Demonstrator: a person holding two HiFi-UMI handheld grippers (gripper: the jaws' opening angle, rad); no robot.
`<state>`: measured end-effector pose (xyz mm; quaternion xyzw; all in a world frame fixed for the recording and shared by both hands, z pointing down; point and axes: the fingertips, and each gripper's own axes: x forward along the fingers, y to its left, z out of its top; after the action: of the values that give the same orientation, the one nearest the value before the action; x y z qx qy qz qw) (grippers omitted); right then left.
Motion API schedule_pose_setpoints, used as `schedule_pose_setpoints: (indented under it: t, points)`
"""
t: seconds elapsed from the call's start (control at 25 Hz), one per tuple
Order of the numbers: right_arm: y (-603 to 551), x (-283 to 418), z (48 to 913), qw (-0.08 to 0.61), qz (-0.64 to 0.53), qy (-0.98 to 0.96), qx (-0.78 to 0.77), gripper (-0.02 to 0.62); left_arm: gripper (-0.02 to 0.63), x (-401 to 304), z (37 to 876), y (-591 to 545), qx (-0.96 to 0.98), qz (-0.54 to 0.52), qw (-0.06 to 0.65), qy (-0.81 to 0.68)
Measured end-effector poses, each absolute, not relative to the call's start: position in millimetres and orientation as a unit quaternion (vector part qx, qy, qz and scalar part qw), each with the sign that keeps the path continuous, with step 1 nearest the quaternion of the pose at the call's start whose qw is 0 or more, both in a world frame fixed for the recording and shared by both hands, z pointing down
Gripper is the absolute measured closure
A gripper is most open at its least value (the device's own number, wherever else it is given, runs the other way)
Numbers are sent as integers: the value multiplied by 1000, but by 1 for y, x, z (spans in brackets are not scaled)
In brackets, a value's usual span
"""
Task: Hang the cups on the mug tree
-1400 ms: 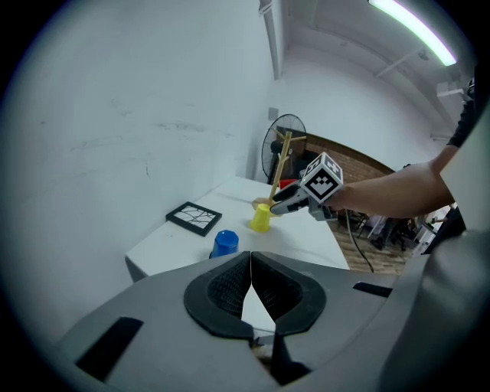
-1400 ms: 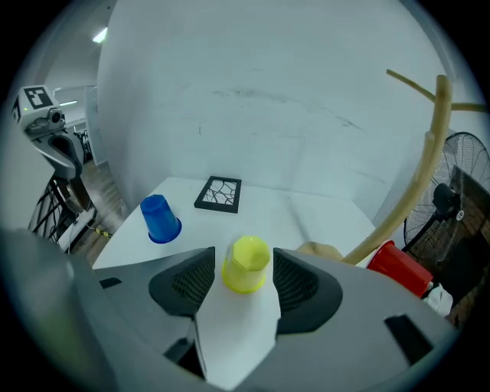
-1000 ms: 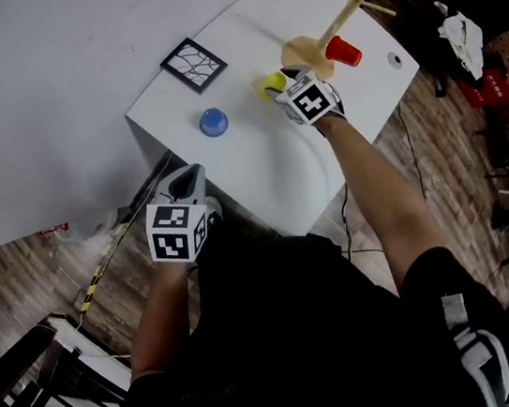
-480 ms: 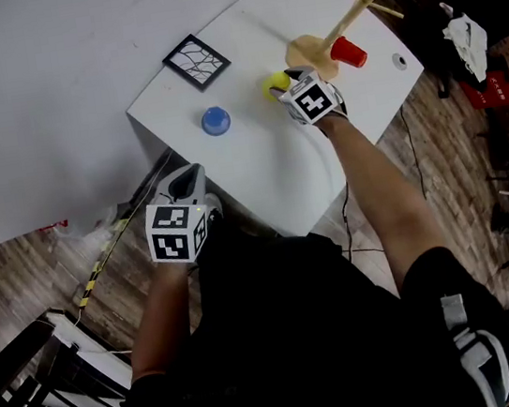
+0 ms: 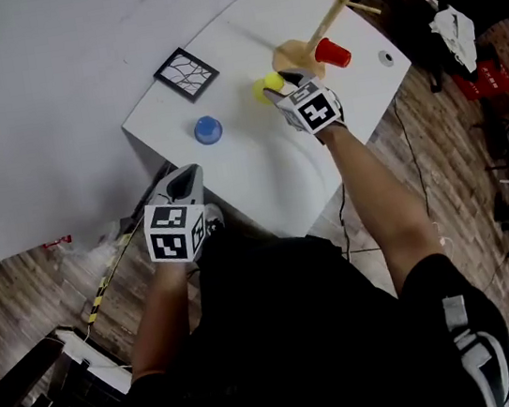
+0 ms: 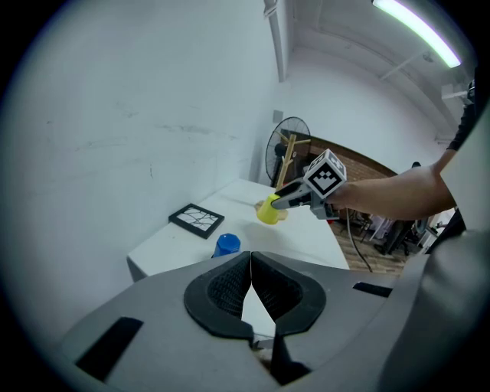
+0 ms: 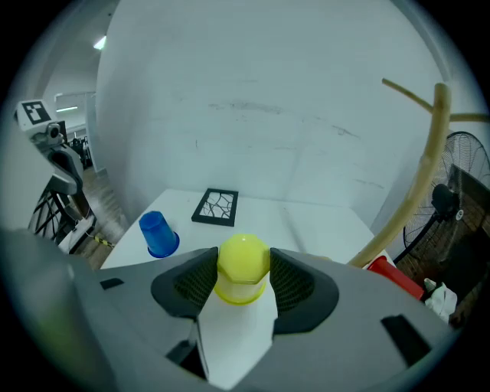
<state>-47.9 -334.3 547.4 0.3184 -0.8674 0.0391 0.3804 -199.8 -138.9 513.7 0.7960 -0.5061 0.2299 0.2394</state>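
Yellow cup (image 7: 243,268) sits upside down between the jaws of the right gripper (image 5: 283,80), at the centre of the right gripper view; the ribbed pads press on its two sides, and the jaws have just been closing on it. In the head view this gripper and cup are at upper centre, over the white table (image 5: 260,173), just left of the wooden mug tree (image 5: 327,21). A red cup (image 5: 332,52) lies just beside the tree's base. A blue cup (image 5: 208,130) stands upside down further left, near a black patterned square (image 5: 186,73). The left gripper (image 5: 186,178) is at the table's near edge, well apart from the cups, its jaws pressed together with nothing between them.
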Motion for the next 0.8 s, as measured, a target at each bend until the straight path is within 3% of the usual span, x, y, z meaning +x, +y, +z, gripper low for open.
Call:
schedule_pose_setpoints:
  t: [0.4, 0.8]
  points:
    - [-308, -20, 470, 281, 30, -890, 356, 385, 589, -176, 486, -168, 825, 223, 191, -483]
    - [-298, 45, 386, 126, 88, -893, 422, 385, 589, -152, 468, -185, 846, 220, 161, -458]
